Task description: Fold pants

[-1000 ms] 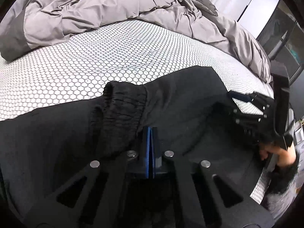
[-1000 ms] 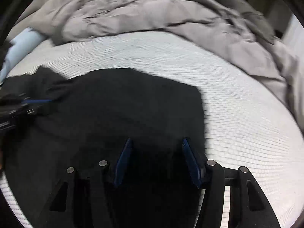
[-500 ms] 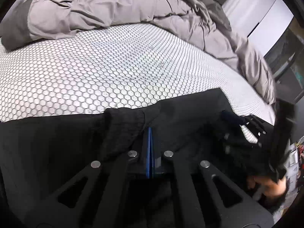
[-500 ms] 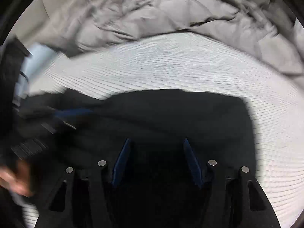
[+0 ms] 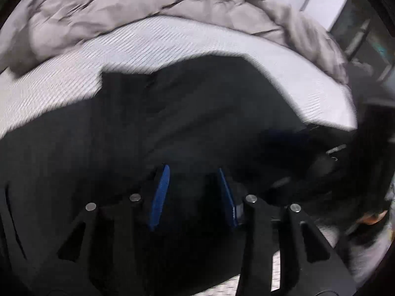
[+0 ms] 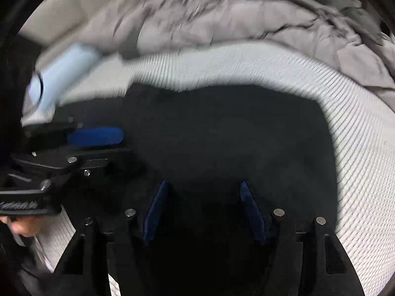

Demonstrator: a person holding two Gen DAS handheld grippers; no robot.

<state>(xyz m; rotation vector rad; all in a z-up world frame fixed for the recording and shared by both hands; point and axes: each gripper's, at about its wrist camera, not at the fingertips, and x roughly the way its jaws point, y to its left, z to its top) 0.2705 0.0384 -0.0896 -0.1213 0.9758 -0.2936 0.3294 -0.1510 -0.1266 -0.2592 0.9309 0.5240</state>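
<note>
Black pants soft, limp, light; lie on mattress. Left gripper jaws opening, right gripper jaws opening, both empty. Take hold at far edge.

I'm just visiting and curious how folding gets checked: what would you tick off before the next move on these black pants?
1. Left gripper free of cloth: ok, its jaws are opening and nothing is pinched.
2. Right gripper free of cloth: ok, jaws opening, nothing between the pads.
3. Black pants lying on the white mattress: ok.
4. Fold edges lined up: cannot tell, pictures blurred.
5. Grey duvet off the pants: ok.
</note>
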